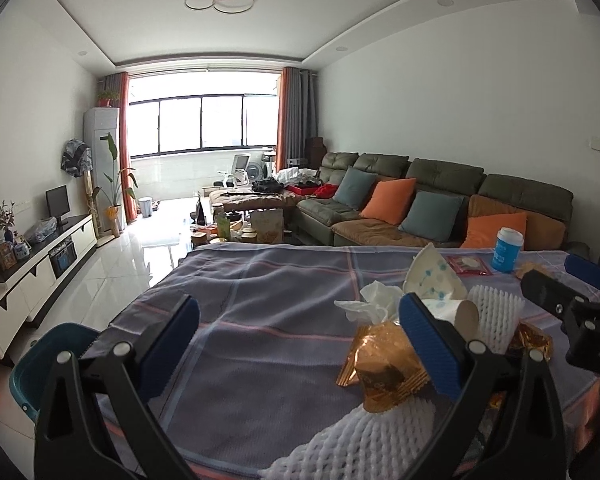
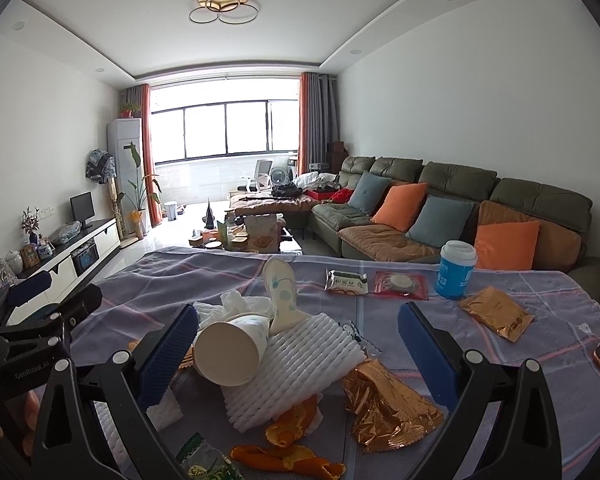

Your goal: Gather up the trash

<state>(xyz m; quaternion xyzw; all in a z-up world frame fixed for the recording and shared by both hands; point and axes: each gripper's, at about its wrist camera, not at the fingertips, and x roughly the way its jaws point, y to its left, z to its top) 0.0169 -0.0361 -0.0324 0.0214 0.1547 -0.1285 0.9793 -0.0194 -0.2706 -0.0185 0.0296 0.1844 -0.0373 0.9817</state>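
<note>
A pile of trash lies on the blue checked tablecloth [image 2: 220, 276]: a tipped paper cup [image 2: 230, 354], white foam fruit nets [image 2: 300, 364], crumpled tissue [image 2: 240, 304], gold foil wrappers [image 2: 384, 404], orange peel [image 2: 288, 440] and a green wrapper [image 2: 206, 462]. My right gripper [image 2: 300, 356] is open, its fingers on either side of the cup and foam net. My left gripper [image 1: 300, 344] is open and empty over the cloth, with a gold wrapper [image 1: 380, 372] and a foam net [image 1: 360, 440] by its right finger [image 1: 428, 344]. The teal bin [image 1: 52, 356] stands left of the table.
Further back on the table are a blue cup with a white lid [image 2: 456, 270], a red packet [image 2: 400, 284], a white-green snack packet [image 2: 346, 282] and a gold pouch [image 2: 496, 312]. A green sofa [image 2: 460, 208] stands on the right and a TV cabinet [image 1: 40, 264] on the left.
</note>
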